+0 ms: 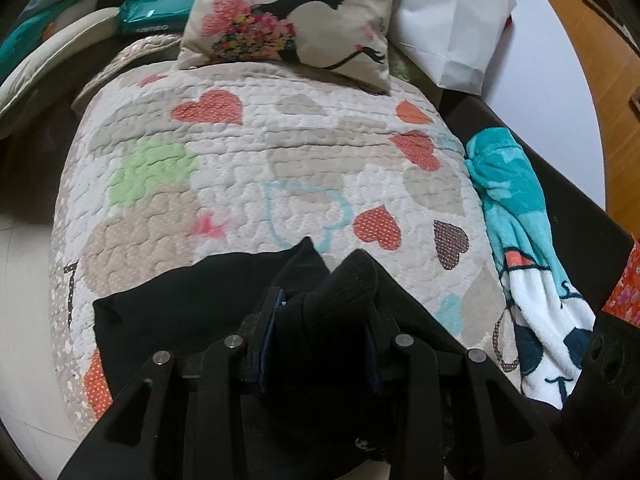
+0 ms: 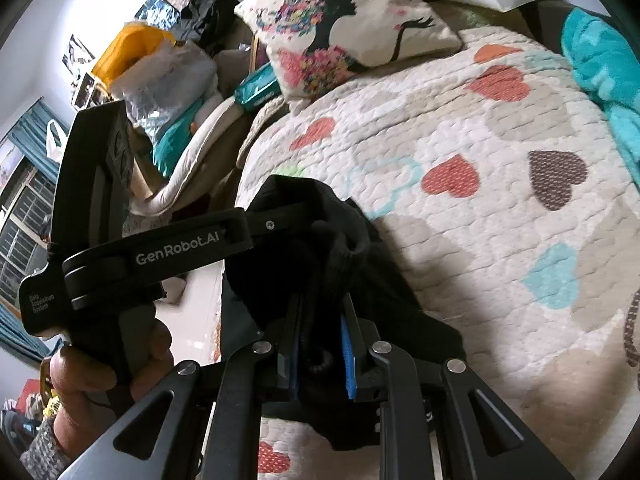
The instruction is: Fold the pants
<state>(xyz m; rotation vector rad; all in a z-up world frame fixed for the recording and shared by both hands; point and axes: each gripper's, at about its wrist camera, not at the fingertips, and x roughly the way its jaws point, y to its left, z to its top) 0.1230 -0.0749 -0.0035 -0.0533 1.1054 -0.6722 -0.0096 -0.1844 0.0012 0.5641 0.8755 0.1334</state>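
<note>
The black pants (image 1: 192, 312) lie on a heart-patterned quilt (image 1: 248, 168) at its near edge. My left gripper (image 1: 324, 312) is shut on a bunched ribbed part of the pants, which bulges up between the fingers. In the right wrist view the pants (image 2: 400, 312) hang lifted over the quilt (image 2: 480, 160). My right gripper (image 2: 320, 320) is shut on a bunched part with a black drawstring. The left gripper's body (image 2: 160, 256), held by a hand, sits just left of it, its fingers in the same bunch.
A floral cushion (image 1: 296, 20) lies at the quilt's far end. A teal and white blanket (image 1: 520, 220) lies along the right side. A white paper bag (image 1: 452, 28) stands behind. Cluttered bags and clothes (image 2: 160, 80) are at the left. Pale floor (image 1: 20, 280) lies beside the bed.
</note>
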